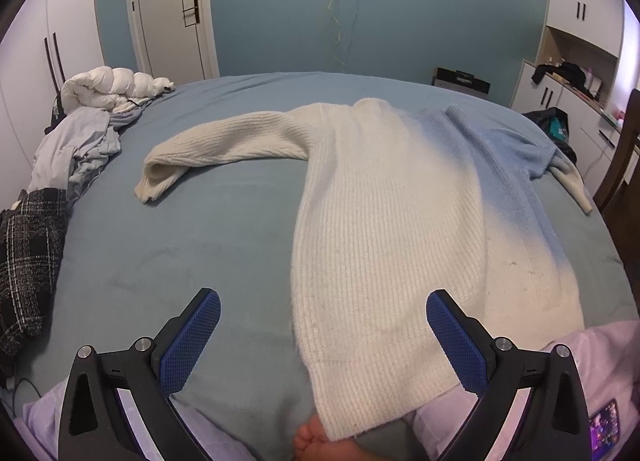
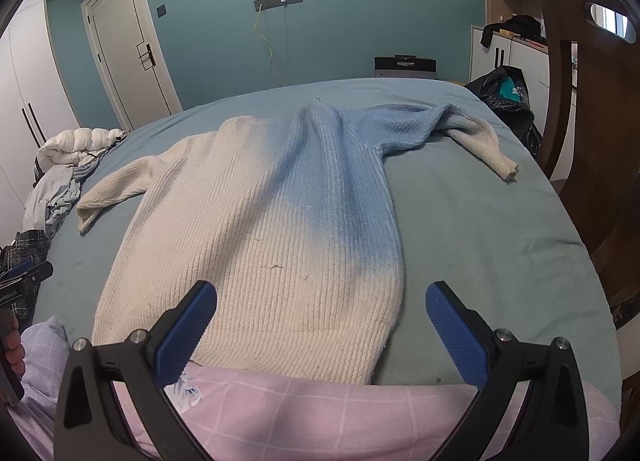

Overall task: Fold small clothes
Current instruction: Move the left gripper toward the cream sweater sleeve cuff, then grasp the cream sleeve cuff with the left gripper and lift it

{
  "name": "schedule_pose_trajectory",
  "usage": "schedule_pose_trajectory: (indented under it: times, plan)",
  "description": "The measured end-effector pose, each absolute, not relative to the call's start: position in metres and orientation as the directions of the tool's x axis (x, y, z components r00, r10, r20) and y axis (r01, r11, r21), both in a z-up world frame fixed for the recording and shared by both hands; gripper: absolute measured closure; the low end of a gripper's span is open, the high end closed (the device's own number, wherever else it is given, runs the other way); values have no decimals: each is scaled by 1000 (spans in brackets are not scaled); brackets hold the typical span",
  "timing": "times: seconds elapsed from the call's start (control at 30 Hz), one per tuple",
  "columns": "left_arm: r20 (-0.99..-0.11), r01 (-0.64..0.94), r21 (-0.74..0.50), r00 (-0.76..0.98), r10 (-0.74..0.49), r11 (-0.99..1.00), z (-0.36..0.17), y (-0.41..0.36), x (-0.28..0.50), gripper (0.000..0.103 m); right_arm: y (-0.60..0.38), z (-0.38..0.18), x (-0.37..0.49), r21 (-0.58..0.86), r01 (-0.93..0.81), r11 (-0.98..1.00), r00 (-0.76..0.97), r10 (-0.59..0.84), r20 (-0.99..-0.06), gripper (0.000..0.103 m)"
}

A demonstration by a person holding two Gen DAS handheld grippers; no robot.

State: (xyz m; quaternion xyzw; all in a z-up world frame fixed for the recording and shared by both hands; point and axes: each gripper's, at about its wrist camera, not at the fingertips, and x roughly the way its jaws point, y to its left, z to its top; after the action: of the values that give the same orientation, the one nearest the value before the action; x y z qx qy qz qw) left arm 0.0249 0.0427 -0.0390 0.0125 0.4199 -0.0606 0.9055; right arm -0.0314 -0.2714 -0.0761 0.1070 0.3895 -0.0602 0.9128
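A ribbed knit sweater (image 2: pixel 256 245) — cream fading to light blue toward its right shoulder — lies flat on the bed (image 2: pixel 480 229), hem toward the cameras and collar toward the far wall. Its left sleeve (image 1: pixel 224 149) extends sideways across the blue-grey sheet, cuff bent toward the near edge. Its right sleeve (image 2: pixel 460 133) extends the opposite way, ending in a cream cuff near the edge of the bed.

The left hand-held gripper (image 1: pixel 322 335) is released: both blue-padded fingers are spread wide and hold nothing. It hovers over the near left edge of the sweater, with the hem lying between the fingers.

The right hand-held gripper (image 2: pixel 320 329) is likewise released — fingers wide apart, nothing between the pads. It hovers over the hem's right corner; the left finger overlaps the cream knit in the view, the right finger is over bare sheet.

At the bed's left edge lies a white quilted jacket (image 1: pixel 116 87), with a crumpled grey garment (image 1: pixel 76 149) just beside it and a dark plaid cloth (image 1: pixel 28 257) nearer the camera. A wooden chair (image 2: pixel 588 109) stands at the bed's right side.
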Motion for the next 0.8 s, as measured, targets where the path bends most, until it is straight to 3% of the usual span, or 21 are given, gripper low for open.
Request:
schedule_pose_trajectory:
  times: [0.47, 0.8]
  plan:
    - [-825, -25, -45, 564, -23, 999, -60, 92, 65, 0, -269, -77, -27, 169, 165, 972, 692, 9, -722, 1]
    - [-887, -213, 11, 449, 108, 977, -101, 203, 166, 0, -272, -81, -23, 216, 163, 963, 677, 50, -734, 1]
